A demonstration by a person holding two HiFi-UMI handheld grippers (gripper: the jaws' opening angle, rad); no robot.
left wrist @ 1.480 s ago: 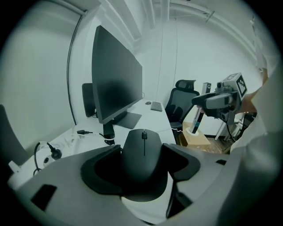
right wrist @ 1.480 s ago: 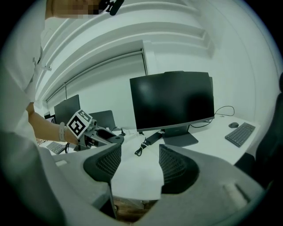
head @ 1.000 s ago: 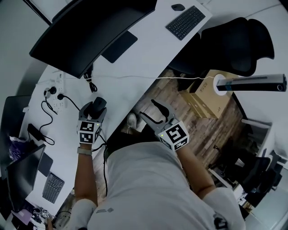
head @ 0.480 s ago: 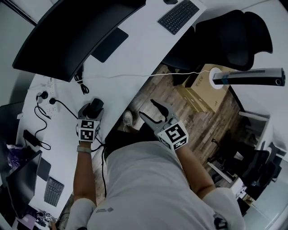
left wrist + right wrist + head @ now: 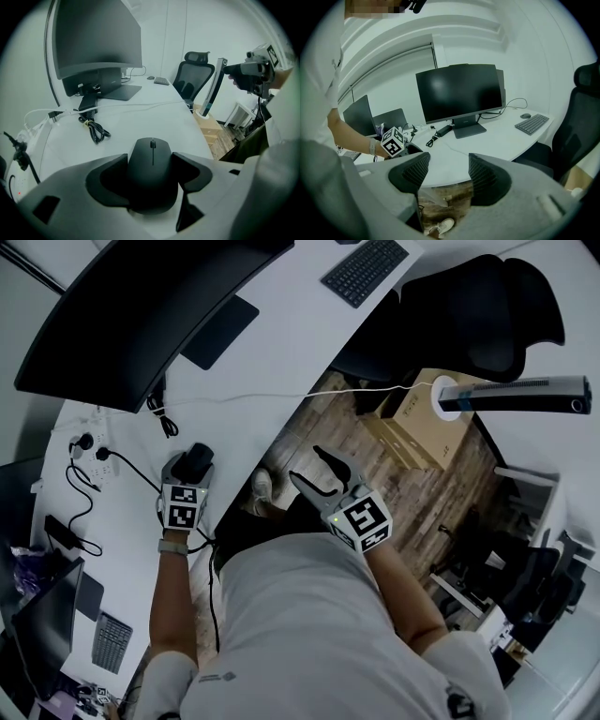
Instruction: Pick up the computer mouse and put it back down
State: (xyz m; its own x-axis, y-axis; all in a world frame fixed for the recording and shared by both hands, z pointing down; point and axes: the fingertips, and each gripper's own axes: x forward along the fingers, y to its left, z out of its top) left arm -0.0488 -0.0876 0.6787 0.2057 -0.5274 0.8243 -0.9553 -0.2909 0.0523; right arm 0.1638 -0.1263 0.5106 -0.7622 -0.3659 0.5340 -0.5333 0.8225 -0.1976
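At the near edge of the desk [image 5: 140, 119], my left gripper [image 5: 192, 463] has its jaws closed on the flanks of the computer mouse [image 5: 151, 164], whose wheel points to 12 o'clock. Whether the mouse rests on the desk or rides just clear of it cannot be told. My right gripper [image 5: 449, 176], at 3 o'clock off the desk and over the floor, holds its jaws apart and empty. Beyond the mouse, a coiled cable [image 5: 96, 132] lies at 11 o'clock, with the monitor [image 5: 96, 37] farther on. Judged progress: grasp made; set-down and release remain.
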